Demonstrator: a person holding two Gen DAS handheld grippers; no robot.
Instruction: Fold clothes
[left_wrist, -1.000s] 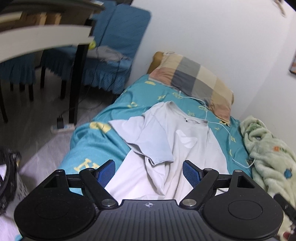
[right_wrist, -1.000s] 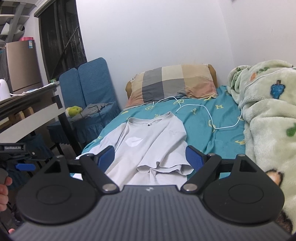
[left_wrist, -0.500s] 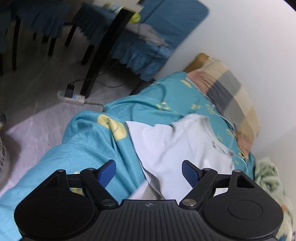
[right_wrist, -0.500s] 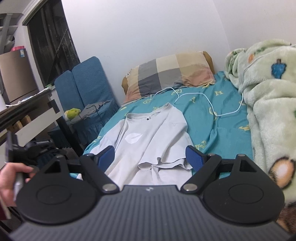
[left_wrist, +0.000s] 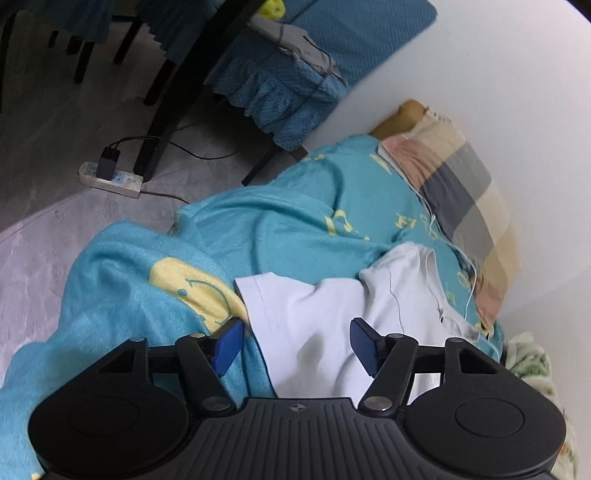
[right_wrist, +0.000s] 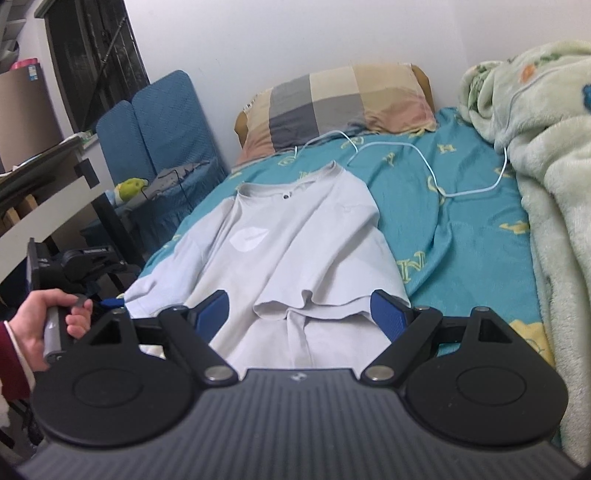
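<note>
A pale grey T-shirt (right_wrist: 295, 243) lies on the teal bedsheet (right_wrist: 465, 240), collar toward the pillow, with its right sleeve folded onto the body. In the left wrist view its left sleeve (left_wrist: 306, 317) lies flat with the hem toward the bed's edge. My left gripper (left_wrist: 295, 343) is open, low over that sleeve, its fingers on either side of the sleeve hem. It also shows at the far left of the right wrist view (right_wrist: 92, 291), held by a hand. My right gripper (right_wrist: 299, 310) is open and empty above the shirt's lower part.
A checked pillow (right_wrist: 343, 99) lies at the bed's head with a white cable (right_wrist: 424, 162) looped on the sheet. A green fleece blanket (right_wrist: 546, 166) is piled on the right. Blue-covered chairs (left_wrist: 295, 74), a black table leg (left_wrist: 177, 99) and a power strip (left_wrist: 110, 177) stand left of the bed.
My left gripper has swung down and left, from over the shirt's middle to low over its left sleeve at the bed's edge. My right gripper has moved slightly closer to the shirt.
</note>
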